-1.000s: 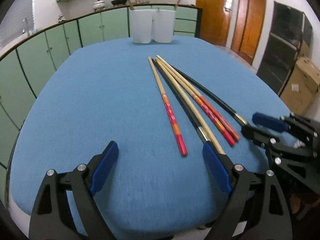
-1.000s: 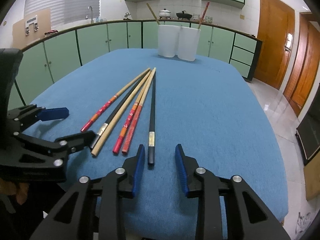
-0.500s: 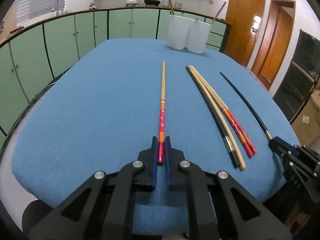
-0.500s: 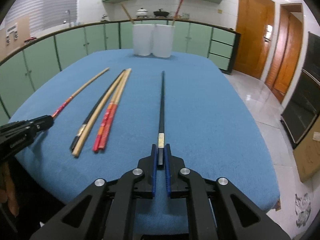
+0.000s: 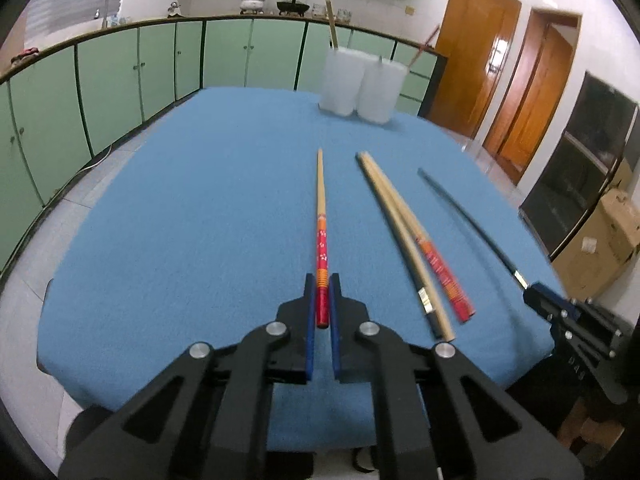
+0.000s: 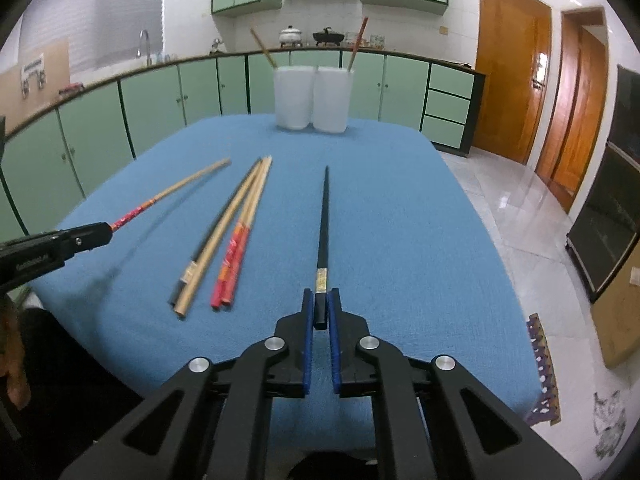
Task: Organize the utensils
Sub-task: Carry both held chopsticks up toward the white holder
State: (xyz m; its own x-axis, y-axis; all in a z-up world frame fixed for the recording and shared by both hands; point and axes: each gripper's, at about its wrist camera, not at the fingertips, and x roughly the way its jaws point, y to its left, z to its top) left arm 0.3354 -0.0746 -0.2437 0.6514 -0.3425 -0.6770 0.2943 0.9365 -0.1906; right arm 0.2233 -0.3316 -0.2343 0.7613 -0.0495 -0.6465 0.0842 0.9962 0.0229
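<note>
My left gripper (image 5: 322,285) is shut on the red end of a red-and-wood chopstick (image 5: 321,216), which is lifted off the blue tablecloth (image 5: 180,220). My right gripper (image 6: 321,300) is shut on the thick end of a black chopstick (image 6: 323,224), also raised. Several chopsticks stay on the cloth in a bundle (image 6: 224,244): a black one, a plain wooden one and two red-ended ones. The same bundle (image 5: 408,240) lies right of the held stick in the left wrist view. Two white cups (image 6: 312,98) stand at the far edge, each with one chopstick in it.
Green cabinets (image 6: 160,96) run behind and left of the table. Wooden doors (image 6: 516,68) and a tiled floor lie to the right, with a cardboard box (image 5: 600,240) beside the table. A person's hand (image 6: 14,376) shows at the left edge of the right wrist view.
Both grippers closed from open onto a chopstick each: left on the red-and-wood one, right on the black one. Both then rose with their sticks, away from the bundle.
</note>
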